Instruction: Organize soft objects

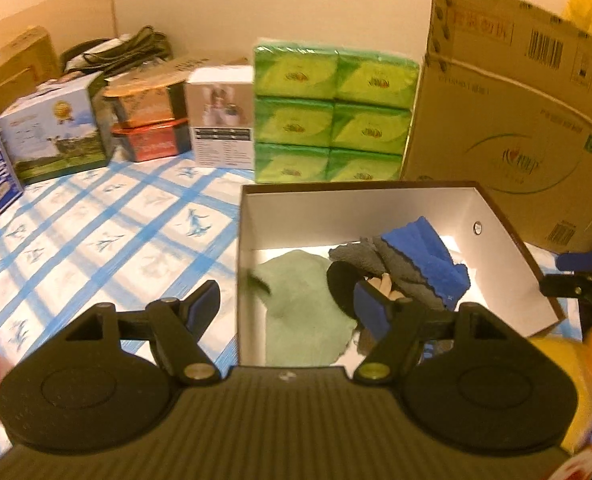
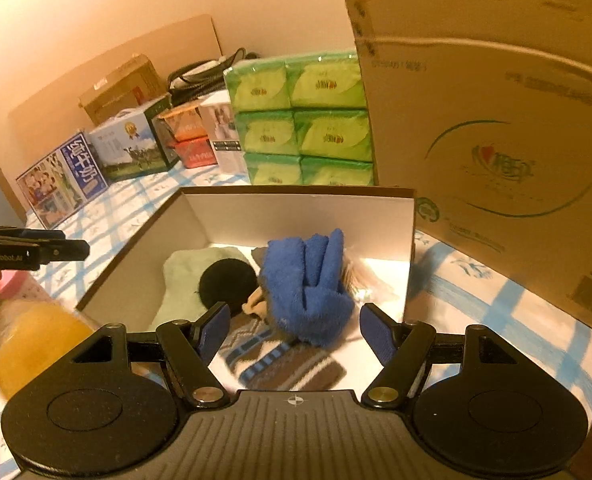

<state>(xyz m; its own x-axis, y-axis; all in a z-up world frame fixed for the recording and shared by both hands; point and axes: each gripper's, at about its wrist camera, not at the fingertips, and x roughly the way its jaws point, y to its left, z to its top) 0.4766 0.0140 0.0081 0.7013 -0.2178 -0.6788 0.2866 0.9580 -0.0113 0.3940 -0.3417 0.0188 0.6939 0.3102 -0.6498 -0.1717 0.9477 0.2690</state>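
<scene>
An open brown box with white inner walls (image 1: 447,204) (image 2: 296,212) sits on the blue-checked cloth. Inside lie a pale green cloth (image 1: 299,308) (image 2: 180,280), a black round piece (image 1: 341,284) (image 2: 228,280), a blue and grey fluffy cloth (image 1: 427,260) (image 2: 311,288) and a patterned knit piece (image 2: 280,360). My left gripper (image 1: 288,304) hovers open over the box's left wall, nothing between its pads. My right gripper (image 2: 296,328) stands open above the near end of the box, over the knit piece and blue cloth, holding nothing.
A stack of green tissue packs (image 1: 331,116) (image 2: 303,120) stands behind the box, a big cardboard carton (image 1: 511,120) (image 2: 495,120) to its right. Several printed boxes (image 1: 56,128) (image 2: 136,144) line the far left. A yellow soft thing (image 2: 36,340) (image 1: 567,380) lies beside the box.
</scene>
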